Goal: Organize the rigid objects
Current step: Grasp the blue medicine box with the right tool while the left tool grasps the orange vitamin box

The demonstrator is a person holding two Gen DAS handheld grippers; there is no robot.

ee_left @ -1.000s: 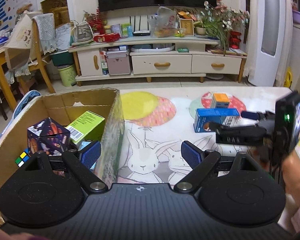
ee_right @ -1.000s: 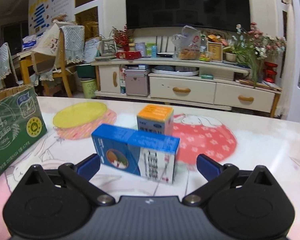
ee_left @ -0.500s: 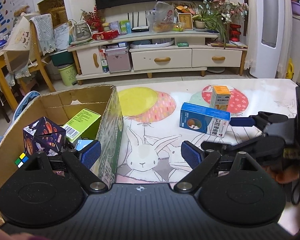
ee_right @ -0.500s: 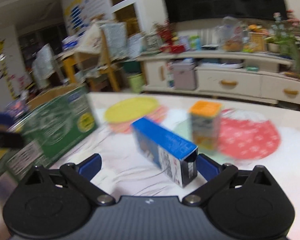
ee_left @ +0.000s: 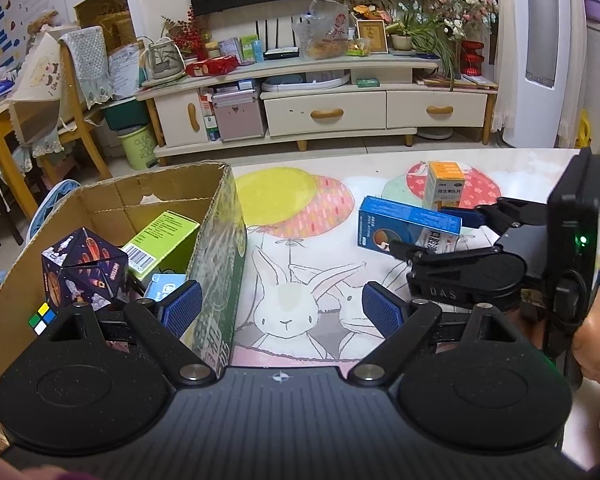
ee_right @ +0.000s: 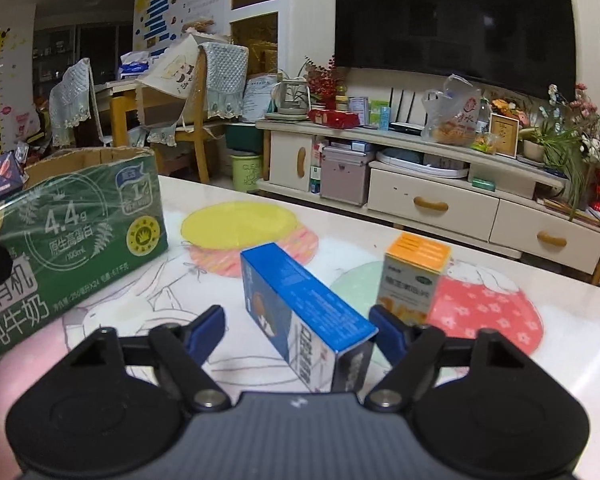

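Observation:
A blue medicine box [ee_right: 300, 304] stands on the table, end-on between the fingers of my right gripper [ee_right: 296, 328]. Its jaws are closing: the right pad is at the box's corner, and a gap remains on the left side. The left wrist view shows the same blue box [ee_left: 404, 220] with the right gripper [ee_left: 424, 230] around its near end. An orange-topped box [ee_right: 414, 276] stands upright just behind. My left gripper [ee_left: 280, 308] is open, astride the right wall of the cardboard carton [ee_left: 216, 216].
The carton holds a dark patterned cube [ee_left: 84, 272], a green box [ee_left: 160, 240], a small colour cube [ee_left: 42, 318] and a light blue box [ee_left: 164, 286]. Its green printed side [ee_right: 80, 232] faces the right gripper. A hand [ee_left: 592, 344] holds the right gripper.
The right gripper's jaws have narrowed around the blue box, which went from broadside to end-on in its view. The left gripper has stayed put.

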